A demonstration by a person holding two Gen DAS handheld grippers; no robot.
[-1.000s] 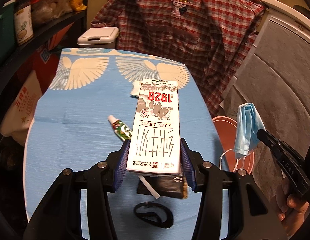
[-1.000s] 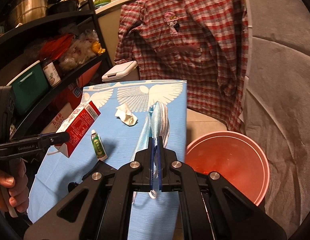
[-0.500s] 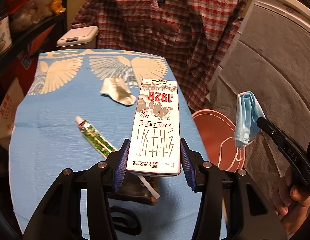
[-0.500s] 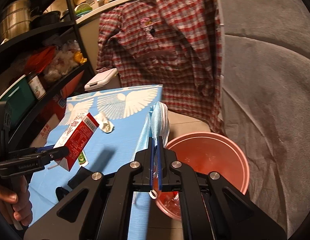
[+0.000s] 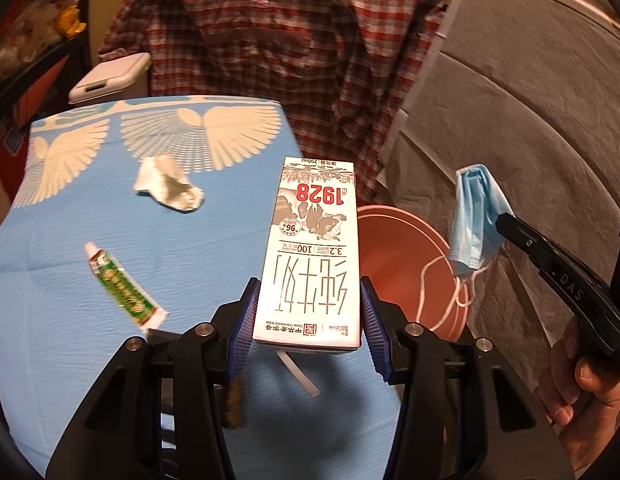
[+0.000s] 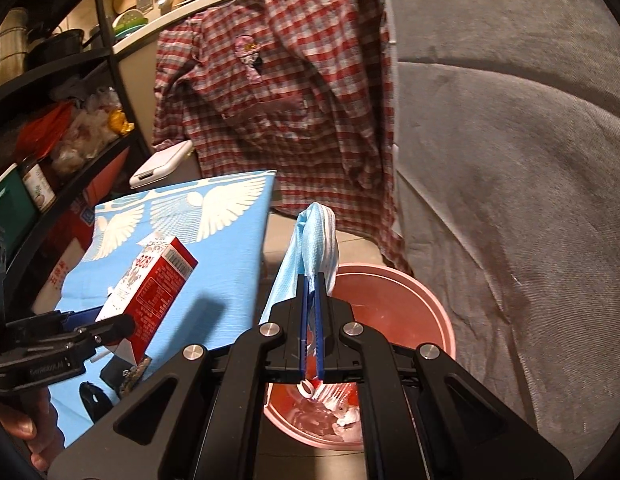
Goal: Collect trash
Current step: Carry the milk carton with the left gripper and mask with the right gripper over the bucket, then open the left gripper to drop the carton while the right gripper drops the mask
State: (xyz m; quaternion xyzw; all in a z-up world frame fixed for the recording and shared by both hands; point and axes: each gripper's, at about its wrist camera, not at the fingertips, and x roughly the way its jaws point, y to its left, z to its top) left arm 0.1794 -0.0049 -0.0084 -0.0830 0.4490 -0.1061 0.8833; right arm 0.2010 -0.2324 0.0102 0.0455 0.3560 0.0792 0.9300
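Note:
My left gripper [image 5: 308, 300] is shut on a white and red milk carton [image 5: 314, 248] and holds it above the right edge of the blue table [image 5: 70, 240]. The carton also shows in the right wrist view [image 6: 150, 284]. My right gripper [image 6: 312, 280] is shut on a blue face mask [image 6: 310, 240] and holds it over the pink bin [image 6: 414, 300]. The mask [image 5: 474, 216] hangs above the bin [image 5: 394, 248] in the left wrist view, ear loops dangling. A green tube [image 5: 122, 280] and a crumpled white tissue [image 5: 168, 186] lie on the table.
A plaid shirt [image 5: 294, 40] hangs behind the table. A grey sofa [image 6: 510, 160] stands right of the bin. A white lidded bin [image 5: 110, 76] stands at the table's far end. Shelves [image 6: 50, 120] with jars and bags line the left. A dark wrapper [image 6: 130, 376] lies near the table's front.
Both grippers have moved right toward the pink bin. The mask now hangs over the bin's opening, and the carton has reached the table's right edge.

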